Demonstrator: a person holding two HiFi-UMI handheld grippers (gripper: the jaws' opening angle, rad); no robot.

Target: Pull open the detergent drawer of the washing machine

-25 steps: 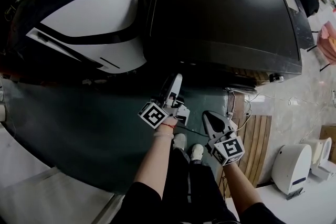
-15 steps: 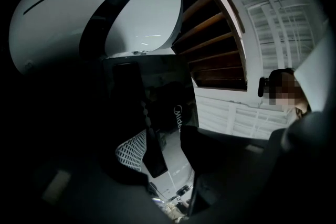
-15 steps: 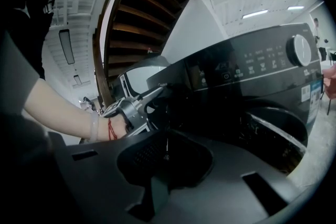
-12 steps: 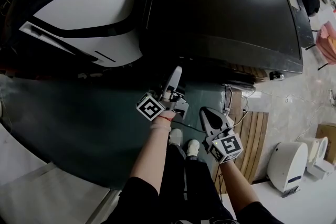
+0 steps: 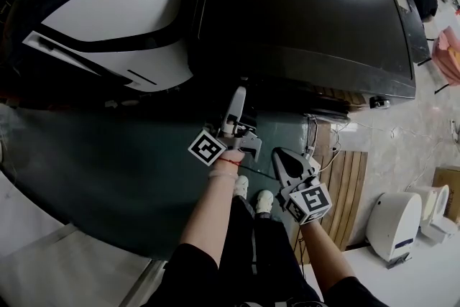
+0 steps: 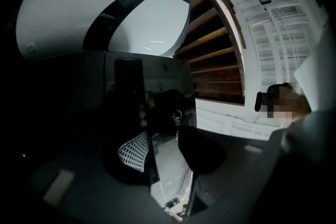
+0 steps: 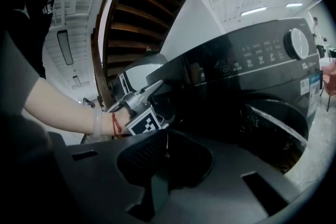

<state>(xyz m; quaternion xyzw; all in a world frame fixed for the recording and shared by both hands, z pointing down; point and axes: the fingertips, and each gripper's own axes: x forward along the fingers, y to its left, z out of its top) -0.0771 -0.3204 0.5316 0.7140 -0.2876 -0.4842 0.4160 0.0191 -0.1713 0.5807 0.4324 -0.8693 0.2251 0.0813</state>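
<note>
The dark front-loading washing machine (image 5: 302,3) fills the upper middle of the head view, where its front face is hidden under the top edge. In the right gripper view its control panel (image 7: 252,57) and dial (image 7: 296,42) show above the round door (image 7: 273,128). My left gripper (image 5: 238,93) points up at the machine's front upper left corner (image 7: 173,78). Its jaws are closing, and a gap still shows between the pads (image 6: 135,149) with nothing pressed in it. A dark rectangular panel (image 6: 129,86) lies just ahead. My right gripper (image 5: 282,154) hangs lower to the right, shut and empty.
A white rounded machine (image 5: 115,3) stands close to the left of the dark one. A wooden slatted board (image 5: 352,190), a cable (image 5: 316,136) and a white appliance (image 5: 395,226) lie on the floor at right. The person's shoes (image 5: 251,198) stand on the green floor.
The left gripper has tilted and rolled a little while staying near the machine's front corner. The right gripper has kept still.
</note>
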